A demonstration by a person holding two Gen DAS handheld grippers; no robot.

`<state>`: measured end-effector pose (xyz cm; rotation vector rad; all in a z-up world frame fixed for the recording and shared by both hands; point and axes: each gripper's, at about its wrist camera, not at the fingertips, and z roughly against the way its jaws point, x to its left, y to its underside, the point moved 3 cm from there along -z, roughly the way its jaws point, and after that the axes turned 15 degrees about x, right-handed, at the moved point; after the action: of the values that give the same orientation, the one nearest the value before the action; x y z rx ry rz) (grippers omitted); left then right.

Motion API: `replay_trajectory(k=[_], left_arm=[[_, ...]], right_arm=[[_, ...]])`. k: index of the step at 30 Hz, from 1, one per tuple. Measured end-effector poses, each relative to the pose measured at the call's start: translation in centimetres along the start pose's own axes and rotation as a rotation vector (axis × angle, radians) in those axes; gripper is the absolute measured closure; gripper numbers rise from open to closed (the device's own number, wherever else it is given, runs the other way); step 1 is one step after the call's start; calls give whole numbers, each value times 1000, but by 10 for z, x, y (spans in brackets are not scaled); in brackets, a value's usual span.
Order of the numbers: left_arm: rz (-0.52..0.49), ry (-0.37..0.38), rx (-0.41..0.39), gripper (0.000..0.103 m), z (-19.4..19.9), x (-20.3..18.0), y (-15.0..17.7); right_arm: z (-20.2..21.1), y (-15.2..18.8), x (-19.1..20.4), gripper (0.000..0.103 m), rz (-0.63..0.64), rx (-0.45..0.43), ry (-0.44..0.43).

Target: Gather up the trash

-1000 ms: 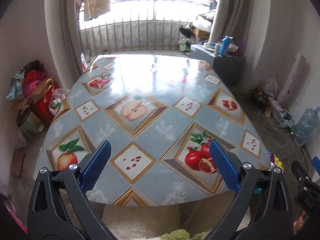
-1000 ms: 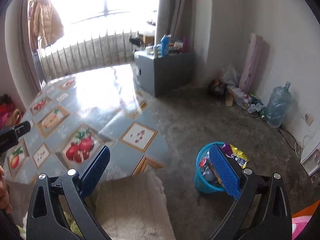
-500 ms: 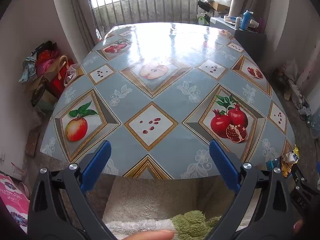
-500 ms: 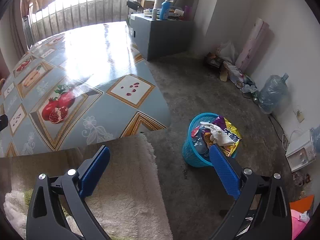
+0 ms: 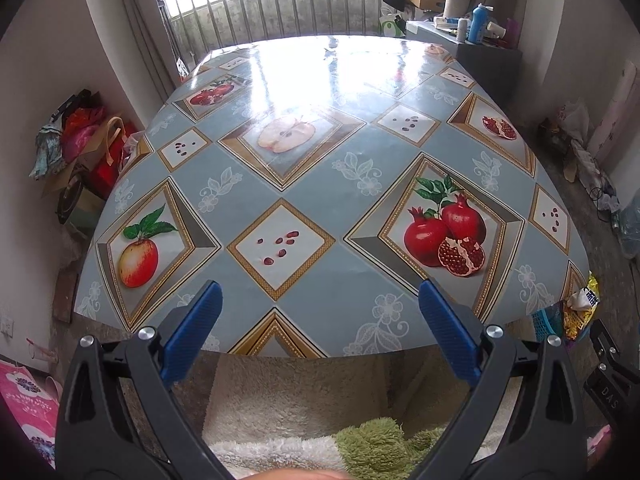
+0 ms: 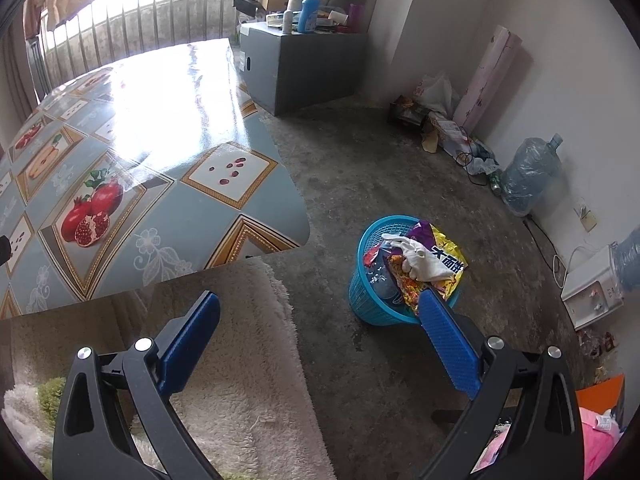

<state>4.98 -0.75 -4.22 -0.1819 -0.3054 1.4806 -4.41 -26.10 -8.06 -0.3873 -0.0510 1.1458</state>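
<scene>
A blue plastic basket [image 6: 370, 304] stands on the concrete floor to the right of the table. It is full of trash: a yellow snack wrapper [image 6: 446, 258], a crumpled white tissue [image 6: 416, 258] and other wrappers. Its edge also shows at the far right of the left wrist view [image 5: 546, 322]. My right gripper [image 6: 318, 326] is open and empty, above the floor just left of the basket. My left gripper [image 5: 316, 312] is open and empty over the near edge of the table [image 5: 320, 184], which has a fruit-print cloth.
A fluffy beige blanket [image 6: 240, 360] lies below both grippers. A grey cabinet [image 6: 304, 64] with bottles stands past the table. A water jug [image 6: 528, 178], bags and cables lie along the right wall. Bags [image 5: 80, 140] are piled at the left wall.
Both grippers have tilted down and drawn back a little. The basket now shows more fully in the right wrist view. Both grippers stay open and empty.
</scene>
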Motion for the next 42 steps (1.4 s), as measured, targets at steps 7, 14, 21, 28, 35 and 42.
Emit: replay_trajectory(k=[7, 14, 21, 28, 35, 42], left_arm=[[-11, -6, -5, 9, 2, -2, 1], [-19, -1, -7, 9, 4, -5, 3], [-50, 20, -14, 9, 7, -11, 4], [-66, 24, -13, 9, 8, -15, 4], [-69, 24, -13, 9, 8, -16, 5], [-68, 23, -13, 9, 8, -16, 5]], right_arm=[[4, 0, 1, 6, -1, -16, -6], [9, 0, 0, 6, -5, -26, -5], [12, 0, -4, 6, -14, -32, -6], [13, 0, -7, 6, -25, -35, -8], [13, 0, -9, 6, -29, -35, -8], [14, -1, -9, 6, -28, -37, -9]])
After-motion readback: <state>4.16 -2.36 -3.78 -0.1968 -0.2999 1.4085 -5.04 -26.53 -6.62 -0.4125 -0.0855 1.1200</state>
